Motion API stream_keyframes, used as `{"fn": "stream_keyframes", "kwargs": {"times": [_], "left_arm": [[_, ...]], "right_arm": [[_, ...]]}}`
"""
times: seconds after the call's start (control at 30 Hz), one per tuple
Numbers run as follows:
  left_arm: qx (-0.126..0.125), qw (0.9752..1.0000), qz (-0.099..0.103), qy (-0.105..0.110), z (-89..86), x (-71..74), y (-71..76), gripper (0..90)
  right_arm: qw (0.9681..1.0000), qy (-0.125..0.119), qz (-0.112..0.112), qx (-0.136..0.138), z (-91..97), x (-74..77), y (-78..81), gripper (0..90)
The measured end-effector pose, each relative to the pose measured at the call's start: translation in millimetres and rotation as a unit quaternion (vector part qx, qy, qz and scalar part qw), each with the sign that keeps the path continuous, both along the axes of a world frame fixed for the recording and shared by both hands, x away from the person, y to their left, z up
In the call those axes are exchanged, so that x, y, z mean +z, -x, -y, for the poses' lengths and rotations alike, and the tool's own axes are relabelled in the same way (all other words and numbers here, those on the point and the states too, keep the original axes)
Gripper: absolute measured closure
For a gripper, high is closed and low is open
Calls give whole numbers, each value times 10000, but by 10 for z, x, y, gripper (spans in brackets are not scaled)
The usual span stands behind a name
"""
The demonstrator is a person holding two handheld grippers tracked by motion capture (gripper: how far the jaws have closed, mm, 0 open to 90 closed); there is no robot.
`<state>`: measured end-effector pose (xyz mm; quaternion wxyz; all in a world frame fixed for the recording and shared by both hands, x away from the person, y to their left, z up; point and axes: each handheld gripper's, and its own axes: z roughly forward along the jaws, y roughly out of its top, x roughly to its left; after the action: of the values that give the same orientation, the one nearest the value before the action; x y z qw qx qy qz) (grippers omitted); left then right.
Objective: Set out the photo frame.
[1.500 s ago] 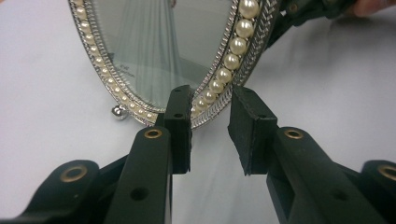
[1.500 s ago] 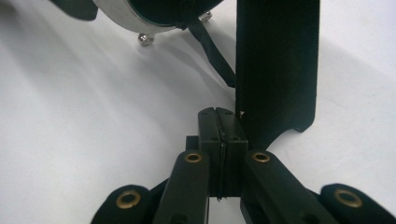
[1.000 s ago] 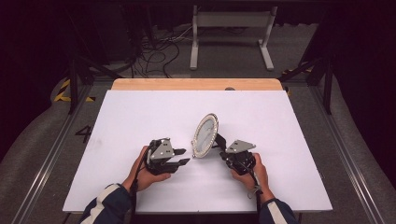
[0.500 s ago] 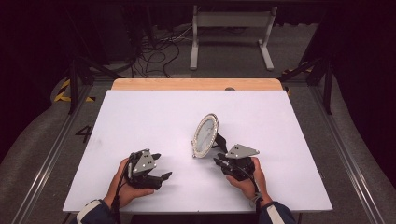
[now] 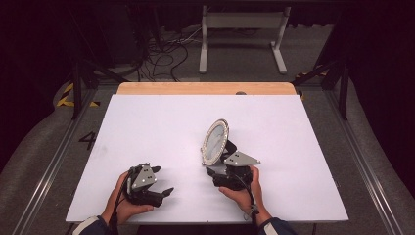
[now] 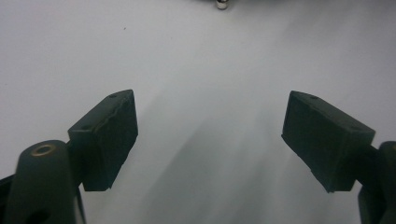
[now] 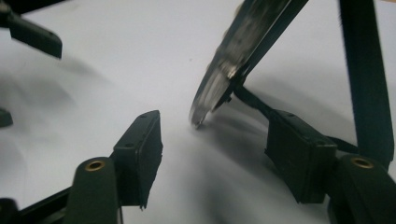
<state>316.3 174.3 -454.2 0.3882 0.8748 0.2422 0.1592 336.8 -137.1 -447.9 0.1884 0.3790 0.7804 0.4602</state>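
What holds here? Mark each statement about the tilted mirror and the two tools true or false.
1. The oval mirror with a beaded silver rim stands tilted on its black stand. True.
2. The left tool grips the mirror. False: it is apart from it, jaws open over bare white table.
3. The right tool has open jaws. True: they have just been opening, and the pads press on nothing.
4. The mirror lies flat. False: it leans on its stand.

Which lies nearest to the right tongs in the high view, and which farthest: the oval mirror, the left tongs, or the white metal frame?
1. Oval mirror with beaded rim, just beyond the right tongs.
2. Left tongs, to their left.
3. White metal frame, on the floor beyond the table.
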Motion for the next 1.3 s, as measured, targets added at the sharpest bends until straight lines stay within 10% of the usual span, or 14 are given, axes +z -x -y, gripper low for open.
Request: {"fn": "stream_keyframes", "kwargs": {"times": [0.63, 1.3], "left_arm": [[-1, 9996, -25, 266, -32, 2, -26, 169], [156, 9997, 43, 208, -12, -12, -20, 150]], "right_arm": [[9980, -216, 207, -560, -180, 13, -158, 498], [9999, -155, 40, -38, -10, 44, -163, 624]]}}
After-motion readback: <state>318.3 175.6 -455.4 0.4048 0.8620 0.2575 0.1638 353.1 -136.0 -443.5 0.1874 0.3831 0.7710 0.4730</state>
